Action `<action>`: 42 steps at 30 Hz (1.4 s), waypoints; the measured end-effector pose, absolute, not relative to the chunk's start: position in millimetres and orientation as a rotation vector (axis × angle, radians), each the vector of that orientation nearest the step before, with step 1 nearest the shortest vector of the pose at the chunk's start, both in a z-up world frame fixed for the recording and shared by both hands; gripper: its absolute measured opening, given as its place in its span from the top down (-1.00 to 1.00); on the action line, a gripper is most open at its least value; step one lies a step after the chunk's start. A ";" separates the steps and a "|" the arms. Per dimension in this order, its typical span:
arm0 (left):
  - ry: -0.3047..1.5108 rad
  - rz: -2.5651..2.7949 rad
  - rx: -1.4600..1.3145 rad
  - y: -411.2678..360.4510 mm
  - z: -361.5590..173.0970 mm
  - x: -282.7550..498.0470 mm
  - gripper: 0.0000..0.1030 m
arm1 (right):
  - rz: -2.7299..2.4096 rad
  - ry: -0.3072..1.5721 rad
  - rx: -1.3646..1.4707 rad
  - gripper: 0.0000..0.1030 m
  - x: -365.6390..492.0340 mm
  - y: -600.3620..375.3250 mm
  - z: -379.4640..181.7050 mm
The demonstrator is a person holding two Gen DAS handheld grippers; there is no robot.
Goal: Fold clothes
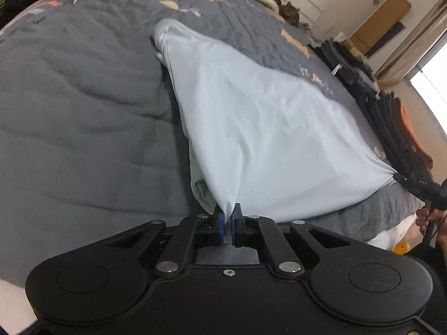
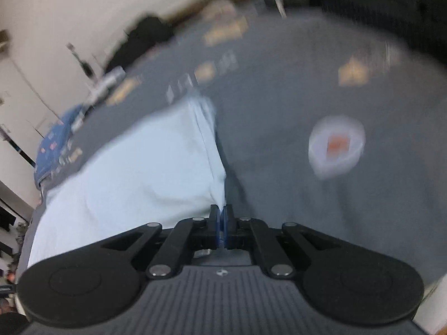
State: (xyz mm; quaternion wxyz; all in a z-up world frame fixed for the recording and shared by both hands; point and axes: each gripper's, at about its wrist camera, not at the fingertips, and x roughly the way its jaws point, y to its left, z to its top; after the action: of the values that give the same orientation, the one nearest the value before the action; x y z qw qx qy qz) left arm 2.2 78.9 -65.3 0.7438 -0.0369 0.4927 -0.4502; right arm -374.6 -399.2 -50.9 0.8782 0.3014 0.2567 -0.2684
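Both the left tongs [image 1: 228, 212] and right tongs [image 2: 222, 213] pinch corners of the pale blue cotton garment [image 1: 265, 128], stretched over the grey quilted bed [image 1: 83, 125]. The right view's blurry, so probably a thin grip; a tug could slip it.

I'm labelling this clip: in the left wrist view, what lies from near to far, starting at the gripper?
left gripper shut on the pale blue garment's corner → pale blue garment spread out → grey quilt beyond it → cat at the bed's far edge.
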 end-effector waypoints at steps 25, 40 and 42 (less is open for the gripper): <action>0.969 -0.913 -0.003 70.3 -14.6 -15.4 0.37 | -0.358 0.527 0.640 0.23 -330.5 -390.8 -55.3; 0.958 -0.682 -0.188 82.4 -19.8 -41.2 -0.09 | -0.585 0.627 0.610 0.17 -341.2 -404.3 -64.9; 0.973 -0.629 -0.251 95.8 -28.2 -39.7 -0.09 | -0.558 0.591 0.619 0.16 -340.9 -402.5 -61.5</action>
State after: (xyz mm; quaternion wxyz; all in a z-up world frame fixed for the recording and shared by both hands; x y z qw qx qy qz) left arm -39.7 95.8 -28.2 0.8294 -0.1183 0.4586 -0.2963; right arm -340.9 -402.5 -61.5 0.8723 0.2960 0.2830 -0.2670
